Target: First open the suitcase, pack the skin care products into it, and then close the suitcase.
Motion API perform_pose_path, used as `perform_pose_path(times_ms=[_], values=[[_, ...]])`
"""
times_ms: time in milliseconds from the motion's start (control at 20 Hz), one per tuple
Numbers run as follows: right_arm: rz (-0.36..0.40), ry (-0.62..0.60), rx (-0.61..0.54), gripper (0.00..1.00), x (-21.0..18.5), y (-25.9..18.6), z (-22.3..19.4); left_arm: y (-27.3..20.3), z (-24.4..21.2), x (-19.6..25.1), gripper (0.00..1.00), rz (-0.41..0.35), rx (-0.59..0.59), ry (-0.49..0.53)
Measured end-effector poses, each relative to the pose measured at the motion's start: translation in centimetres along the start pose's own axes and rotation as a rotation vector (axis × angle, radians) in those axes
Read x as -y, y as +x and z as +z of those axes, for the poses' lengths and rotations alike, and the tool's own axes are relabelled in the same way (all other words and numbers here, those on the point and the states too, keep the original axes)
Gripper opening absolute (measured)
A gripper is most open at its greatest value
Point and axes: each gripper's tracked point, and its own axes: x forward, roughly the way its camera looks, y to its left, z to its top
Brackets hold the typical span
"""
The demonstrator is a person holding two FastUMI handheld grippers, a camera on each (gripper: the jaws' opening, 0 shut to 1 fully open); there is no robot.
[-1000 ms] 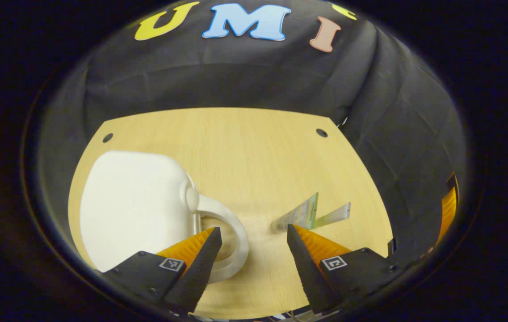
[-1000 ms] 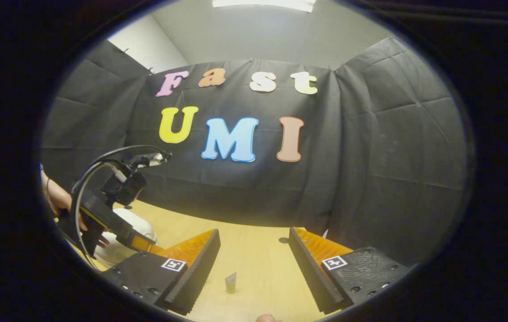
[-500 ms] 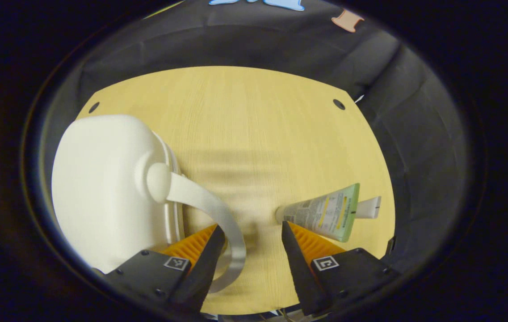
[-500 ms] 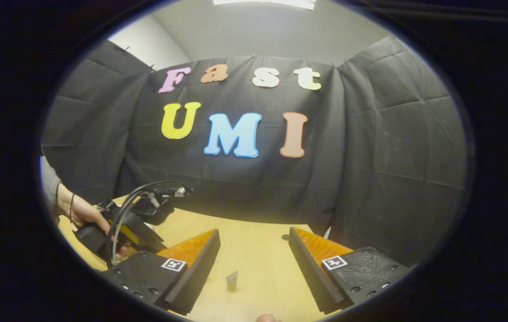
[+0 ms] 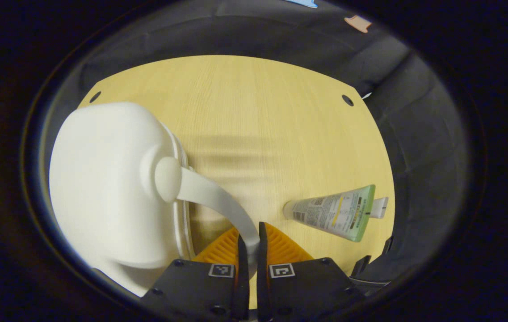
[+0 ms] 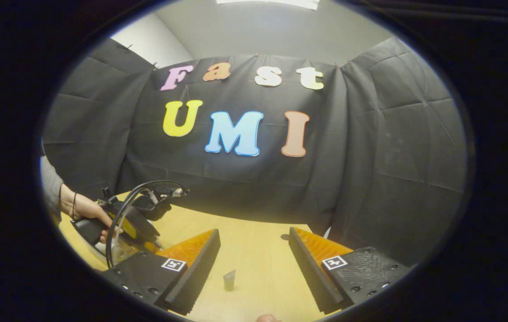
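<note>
Left gripper view
Your left gripper [image 5: 249, 241]: fingers pressed together on the handle, one on each side, at the bottom centre.
Suitcase [image 5: 111, 188]: small white rounded hard-shell case, lying closed on the left half of the table; the seam between its two shells faces you.
Handle [image 5: 218, 201]: white curved strap, rising from a round knob on the case's side and arching down into your pinch.
Skin care product [image 5: 332, 214]: pale green squeeze tube with printed text, lying flat on the table to the right of your fingers, apart from the suitcase; its white cap end points toward the right table edge.
Table [image 5: 262, 120]: light wooden top with a dark round hole near each far corner.

Right gripper view
Your right gripper [image 6: 254, 257]: fingers spread wide, nothing between them, held above the table.
Small tube [image 6: 229, 280]: grey, standing upright on the wood, seen low in the gap between the fingers; too small to tell more.
Other gripper [image 6: 131, 223]: at lower left, held by a hand [image 6: 84, 210] with a grey sleeve, black cable looping over it.
</note>
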Motion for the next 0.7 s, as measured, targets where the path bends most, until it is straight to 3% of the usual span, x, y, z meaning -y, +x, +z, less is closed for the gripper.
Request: perform_pose_path(times_ms=[150, 300, 400, 500, 600, 700], values=[[0.022, -0.014, 0.02, 0.94, -0.2, 0.2, 0.3, -4.0, 0.7, 0.4, 0.15, -0.043, 0.024, -0.054], [0.062, -0.024, 0.038, 0.94, -0.5, 0.4, 0.5, -9.5, 2.5, -0.3, 0.14, -0.034, 0.079, -0.034], [0.095, -0.024, 0.044, 0.94, -0.8, 0.6, 0.5, -13.3, 3.6, -1.2, 0.11, 0.002, 0.11, -0.008], [0.129, -0.02, 0.05, 0.94, -1.2, 0.7, 0.7, -17.2, 4.6, -3.4, 0.14, 0.06, 0.13, 0.015], [0.135, -0.002, 0.07, 0.94, -1.3, 0.6, 1.2, -20.5, 5.4, -5.7, 0.11, 0.108, 0.15, 0.031], [0.109, -0.004, 0.084, 0.94, -1.4, 0.9, 1.7, -24.0, 6.6, -8.6, 0.14, 0.145, 0.187, 0.045]])
